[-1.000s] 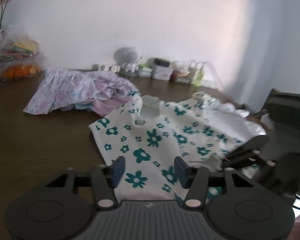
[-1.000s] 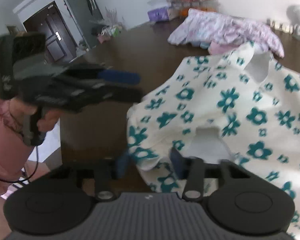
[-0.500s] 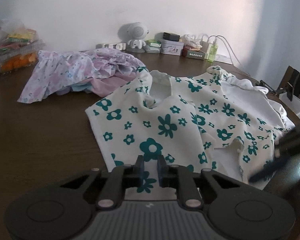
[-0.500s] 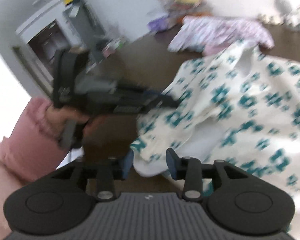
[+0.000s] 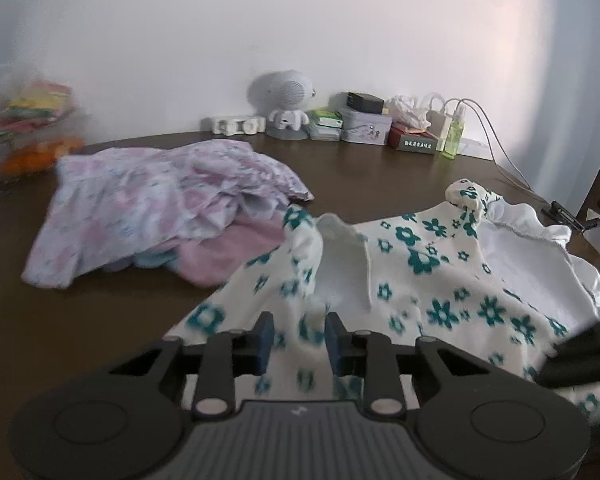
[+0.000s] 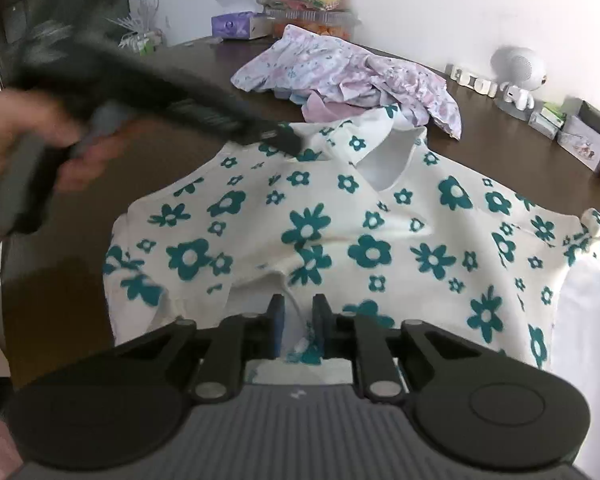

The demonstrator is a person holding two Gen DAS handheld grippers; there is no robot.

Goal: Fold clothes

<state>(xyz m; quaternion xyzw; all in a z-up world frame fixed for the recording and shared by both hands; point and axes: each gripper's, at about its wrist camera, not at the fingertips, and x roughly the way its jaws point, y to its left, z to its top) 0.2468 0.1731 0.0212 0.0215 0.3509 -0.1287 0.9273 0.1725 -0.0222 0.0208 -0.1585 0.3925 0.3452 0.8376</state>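
Observation:
A white garment with teal flowers point(image 5: 428, 280) lies spread on the dark wooden table point(image 5: 100, 328); it also shows in the right wrist view point(image 6: 340, 220). My left gripper point(image 5: 298, 338) is shut on a raised fold of this garment near its collar, and shows blurred in the right wrist view point(image 6: 284, 140). My right gripper point(image 6: 298, 330) is shut on the garment's near edge, with fabric pinched between the blue pads. Its tip shows at the right edge of the left wrist view point(image 5: 580, 352).
A pile of pink and lilac clothes point(image 5: 160, 216) lies at the back left of the table. A white robot figure point(image 5: 284, 104), tins, boxes and a green bottle point(image 5: 454, 136) line the wall. Snack bags and a tissue box point(image 6: 236, 26) stand at the far corner.
My left gripper closed on the garment, then moved up toward the collar, lifting a fold. My right gripper closed on the near edge and the garment is now spread wider.

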